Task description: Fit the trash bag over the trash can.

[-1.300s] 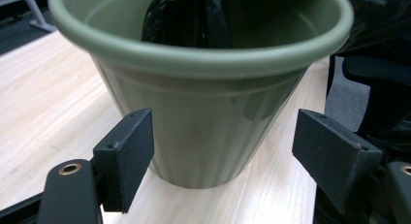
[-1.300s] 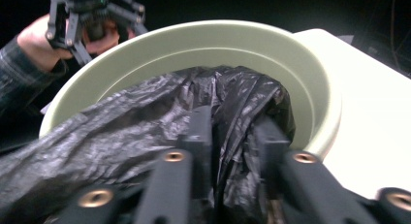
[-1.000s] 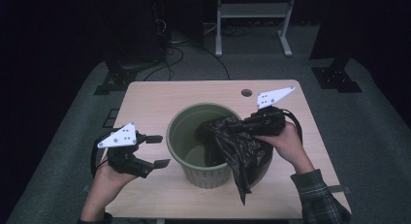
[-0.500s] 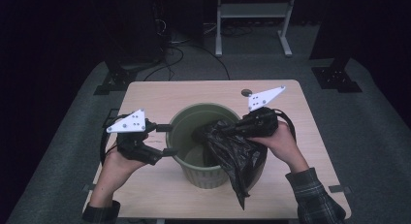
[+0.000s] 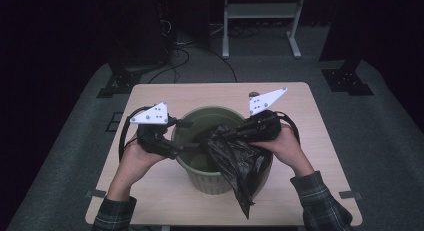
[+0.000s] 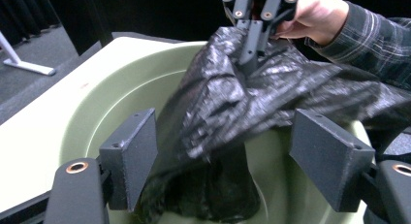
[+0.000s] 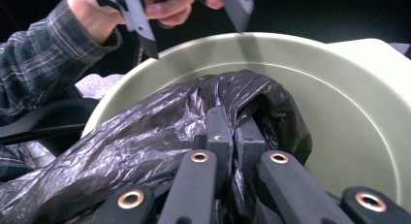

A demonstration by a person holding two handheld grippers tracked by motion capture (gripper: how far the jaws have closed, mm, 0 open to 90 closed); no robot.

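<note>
Bin liner work at a small table. Right gripper [image 5: 227,135] has its fingers pressed together on a fold of the black plastic bag [image 5: 239,163]; in the right gripper view the two pads [image 7: 219,132] meet with crumpled film bunched around and between them, so the bag is pinched, not merely touched. From that pinch the bag hangs two ways: part drops inside the green bin [image 5: 197,123], part spills over the near rim and down the outer wall, with its tail lying on the tabletop [image 5: 310,111].

Left gripper [image 5: 192,136] sits at the bin's opposite rim, fingers spread. Its jaws have just been closing somewhat, yet the left gripper view shows both pads [image 6: 131,156] standing apart with clear air on each inner face. The bag [image 6: 252,103] lies between and beyond those pads, hanging into the bin; neither pad presses on it. Bin wall [image 6: 92,112] curves away behind the left-hand pad of that view.

Seen from the left gripper view, the right gripper [image 6: 249,64] comes down from above, biting the bag's upper fold, directly ahead of the open fingers. Seen from the right gripper view, the left gripper [image 7: 191,27] hovers above the far rim of the bin [image 7: 349,112], beyond the pinched fold, fingers apart and clear of the bag [image 7: 145,132].
</note>
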